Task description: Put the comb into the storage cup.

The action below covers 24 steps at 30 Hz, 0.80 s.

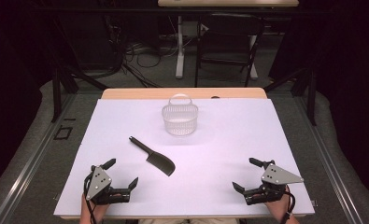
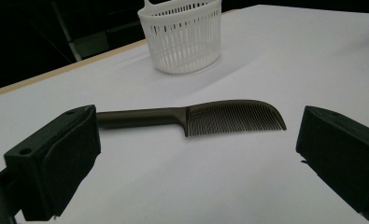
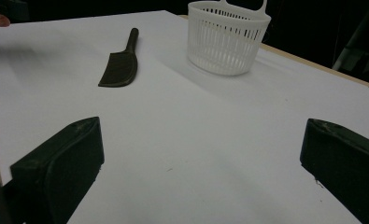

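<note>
High view: both hand-held grippers, left (image 1: pixel 118 173) and right (image 1: pixel 248 174), rest open and empty at frame bottom; next, probably, the left reaches the dark comb (image 1: pixel 153 156) mid-frame.

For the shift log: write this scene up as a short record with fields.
surface: white table sheet
comb: dark comb lying flat, left of centre, handle toward the basket
basket: white slatted basket, upright, at the far middle, apart from the comb
left hand-held gripper: jaws open, nothing between them, near edge, close to the comb's toothed end
right hand-held gripper: jaws open, nothing between them, near edge at the right
contact: neither gripper touches the comb or basket
</note>
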### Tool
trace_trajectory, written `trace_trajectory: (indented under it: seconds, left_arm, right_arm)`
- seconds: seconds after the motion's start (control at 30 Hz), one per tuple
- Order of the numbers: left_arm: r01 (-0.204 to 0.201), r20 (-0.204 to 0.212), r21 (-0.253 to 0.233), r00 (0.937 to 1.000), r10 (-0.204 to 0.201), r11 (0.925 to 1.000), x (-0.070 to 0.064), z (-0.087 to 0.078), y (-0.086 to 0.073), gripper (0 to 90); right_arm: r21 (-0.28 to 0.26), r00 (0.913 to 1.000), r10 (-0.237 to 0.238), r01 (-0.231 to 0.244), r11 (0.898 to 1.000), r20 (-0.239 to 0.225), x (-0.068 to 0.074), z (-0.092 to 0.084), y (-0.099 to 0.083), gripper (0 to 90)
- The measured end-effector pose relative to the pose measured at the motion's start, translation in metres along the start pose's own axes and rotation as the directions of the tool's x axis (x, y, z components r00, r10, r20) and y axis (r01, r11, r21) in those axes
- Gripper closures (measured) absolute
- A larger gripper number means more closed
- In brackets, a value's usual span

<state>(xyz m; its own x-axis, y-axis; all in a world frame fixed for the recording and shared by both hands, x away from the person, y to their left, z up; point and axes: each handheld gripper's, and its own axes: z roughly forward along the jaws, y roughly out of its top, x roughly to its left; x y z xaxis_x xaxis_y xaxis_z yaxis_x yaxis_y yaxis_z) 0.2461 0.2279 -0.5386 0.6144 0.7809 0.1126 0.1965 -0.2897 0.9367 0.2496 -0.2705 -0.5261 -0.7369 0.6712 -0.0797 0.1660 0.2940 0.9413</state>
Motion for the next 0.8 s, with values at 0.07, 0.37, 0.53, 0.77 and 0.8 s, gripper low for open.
trace_trajectory:
  seconds: [0.07, 0.37, 0.53, 0.77, 0.8]
  left_arm:
    - [0.001, 0.003, 0.001, 1.0000, -0.001, 1.0000, 0.000, 0.000, 0.000, 0.0]
    - [-0.002, -0.007, 0.016, 1.0000, 0.002, 0.9999, 0.000, 0.005, 0.000, 0.1]
    - [-0.017, -0.009, 0.022, 0.9998, 0.017, 0.9996, -0.002, 0.009, 0.002, 0.1]
    - [-0.021, -0.015, 0.039, 0.9996, 0.022, 0.9990, -0.001, 0.017, 0.005, 0.2]
    - [-0.017, -0.013, 0.045, 0.9998, 0.018, 0.9989, -0.001, 0.019, 0.006, 0.2]
  right_arm:
    - [0.002, 1.0000, 0.001, -0.001, 1.000, -0.003, 0.000, 0.000, 0.000, 0.0]
    - [0.010, 1.0000, 0.003, -0.003, 1.000, -0.009, -0.001, 0.003, -0.001, 0.0]
    - [0.015, 0.9999, 0.001, -0.001, 1.000, -0.013, 0.000, 0.003, -0.001, 0.0]
    - [0.026, 0.9999, 0.000, 0.000, 1.000, -0.014, -0.001, 0.005, -0.002, 0.0]
    - [0.027, 0.9999, -0.001, 0.001, 1.000, -0.014, -0.001, 0.005, -0.002, 0.0]
